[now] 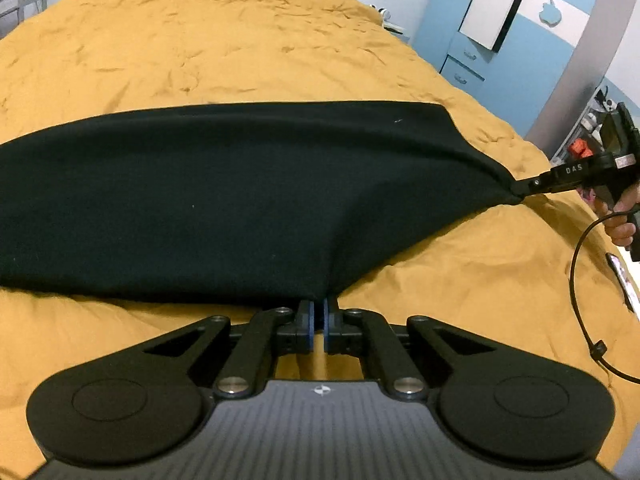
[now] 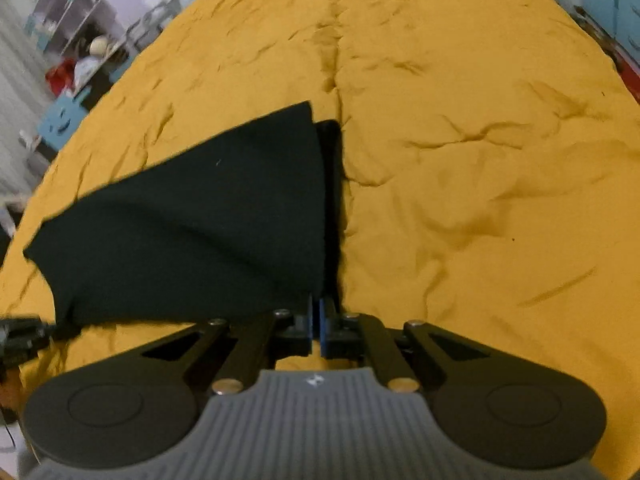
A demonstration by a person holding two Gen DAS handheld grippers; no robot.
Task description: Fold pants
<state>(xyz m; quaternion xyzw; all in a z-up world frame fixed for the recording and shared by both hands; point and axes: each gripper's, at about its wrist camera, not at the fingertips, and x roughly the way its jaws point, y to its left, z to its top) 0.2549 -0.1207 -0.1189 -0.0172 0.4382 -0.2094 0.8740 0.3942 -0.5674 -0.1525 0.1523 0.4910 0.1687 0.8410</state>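
Note:
Black pants (image 1: pixel 208 200) lie across a mustard-yellow bed cover (image 1: pixel 224 44). My left gripper (image 1: pixel 319 304) is shut on the near hem of the pants, the cloth pinched between its blue pads. At the right edge of the left wrist view my right gripper (image 1: pixel 520 189) pinches another corner of the pants and pulls it taut, a hand holding its handle. In the right wrist view the pants (image 2: pixel 208 216) spread to the left, and my right gripper (image 2: pixel 319 306) is shut on their near edge. The left gripper (image 2: pixel 24 334) shows at the far left, its tips hidden.
The yellow bed cover (image 2: pixel 480 160) stretches wrinkled far beyond the pants. A black cable (image 1: pixel 580 280) loops at the right. Blue-and-white cabinets (image 1: pixel 480 32) stand behind the bed, and shelves with clutter (image 2: pixel 80 52) sit at the far left.

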